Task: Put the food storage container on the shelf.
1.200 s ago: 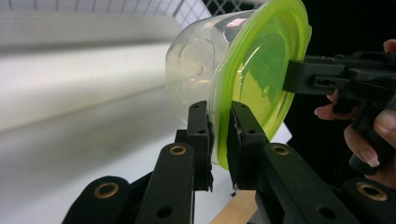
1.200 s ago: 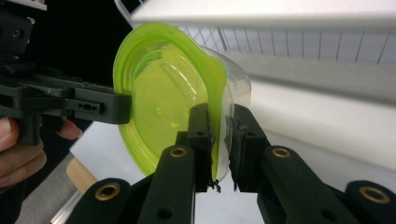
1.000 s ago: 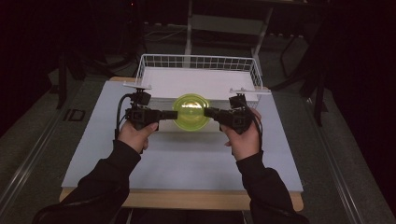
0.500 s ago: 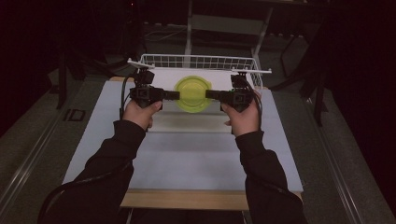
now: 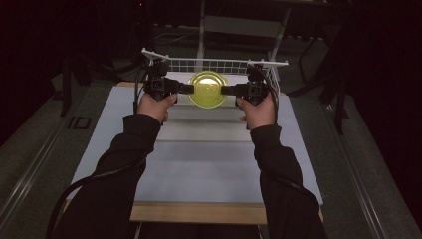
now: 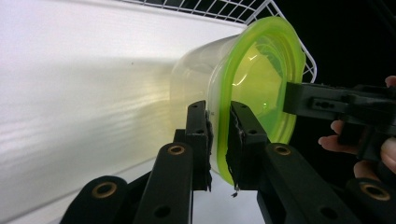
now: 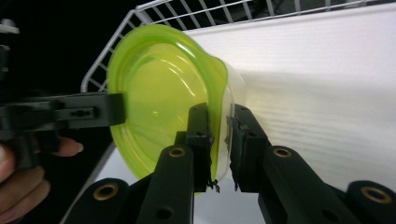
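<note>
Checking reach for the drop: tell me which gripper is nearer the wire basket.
Neither clearly: the left gripper and right gripper each clamp an opposite edge of the green-lidded container, both level beside the wire basket.

Lidded container (image 5: pixel 207 89) sits between the two tongs, held off the surface (image 5: pixel 199 159) at its far end. Left tongs (image 5: pixel 185 88) at its left rim, right tongs (image 5: pixel 225 90) at its right rim. Wire basket (image 5: pixel 214 63) directly behind, possibly partly beneath the container.
</note>
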Available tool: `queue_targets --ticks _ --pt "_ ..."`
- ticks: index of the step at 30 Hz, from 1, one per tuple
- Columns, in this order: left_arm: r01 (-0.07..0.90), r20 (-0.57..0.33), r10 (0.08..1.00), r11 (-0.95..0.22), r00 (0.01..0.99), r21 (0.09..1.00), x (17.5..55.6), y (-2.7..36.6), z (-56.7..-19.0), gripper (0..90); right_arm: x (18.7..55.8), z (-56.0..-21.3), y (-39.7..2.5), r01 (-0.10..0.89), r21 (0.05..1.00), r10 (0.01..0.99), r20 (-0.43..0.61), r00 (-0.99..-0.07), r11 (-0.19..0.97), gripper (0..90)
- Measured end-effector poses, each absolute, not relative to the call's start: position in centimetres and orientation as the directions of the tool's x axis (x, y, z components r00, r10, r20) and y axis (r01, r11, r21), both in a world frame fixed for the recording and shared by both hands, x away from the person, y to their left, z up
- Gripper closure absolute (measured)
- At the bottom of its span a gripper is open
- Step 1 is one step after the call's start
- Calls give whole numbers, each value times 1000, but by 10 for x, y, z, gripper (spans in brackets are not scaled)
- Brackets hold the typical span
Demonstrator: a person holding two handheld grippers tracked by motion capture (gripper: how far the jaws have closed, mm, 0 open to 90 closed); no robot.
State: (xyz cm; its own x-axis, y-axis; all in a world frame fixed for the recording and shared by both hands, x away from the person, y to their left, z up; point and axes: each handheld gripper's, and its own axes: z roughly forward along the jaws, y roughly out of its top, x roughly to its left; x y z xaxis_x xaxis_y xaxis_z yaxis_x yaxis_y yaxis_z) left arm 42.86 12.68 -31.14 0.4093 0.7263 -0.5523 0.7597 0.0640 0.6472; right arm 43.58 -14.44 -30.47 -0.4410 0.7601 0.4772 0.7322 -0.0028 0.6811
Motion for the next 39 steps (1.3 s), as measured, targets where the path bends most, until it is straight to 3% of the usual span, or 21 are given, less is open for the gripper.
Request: queue_targets --ticks 5,6,8,11,15,26,28,30,31,32,34,35,36,39 --pt "767 -570 715 73 405 637 436 125 -312 802 446 -302 -145 754 656 766 494 -411 -18 791" --pt "765 -578 710 85 403 638 437 125 -312 777 448 -302 -146 754 657 771 488 -409 -16 785" --pt "761 -572 717 90 398 643 440 123 -312 682 451 -302 -146 765 643 770 502 -394 -28 693" --pt "741 -558 734 114 386 662 441 124 -310 618 454 -302 -145 751 660 783 480 -397 -24 666" --pt "734 -565 735 137 375 665 445 125 -314 573 457 -303 -144 726 687 796 452 -403 -22 549" --pt "655 -516 749 146 416 741 437 136 -305 355 443 -298 -144 683 731 773 435 -462 -4 501" --pt "631 -513 721 137 465 764 430 141 -305 278 437 -299 -143 665 747 771 417 -481 11 538" --pt "623 -504 721 129 475 772 427 142 -305 266 433 -300 -143 657 754 771 408 -489 18 580" --pt "614 -498 721 128 481 779 422 144 -306 266 428 -301 -142 639 769 776 386 -498 29 643" --pt "603 -489 720 124 492 788 418 146 -307 265 419 -303 -138 607 790 792 319 -520 80 777" --pt "577 -457 731 107 507 810 408 149 -310 252 416 -305 -137 600 795 791 310 -527 89 806" --pt "545 -425 739 93 523 833 399 150 -314 168 411 -311 -133 595 796 785 297 -543 112 857" --pt "545 -425 739 93 523 833 399 150 -314 149 409 -314 -131 596 794 782 296 -549 117 880" --pt "462 -350 753 69 558 884 383 152 -324 80 408 -322 -125 601 786 778 288 -559 141 886"
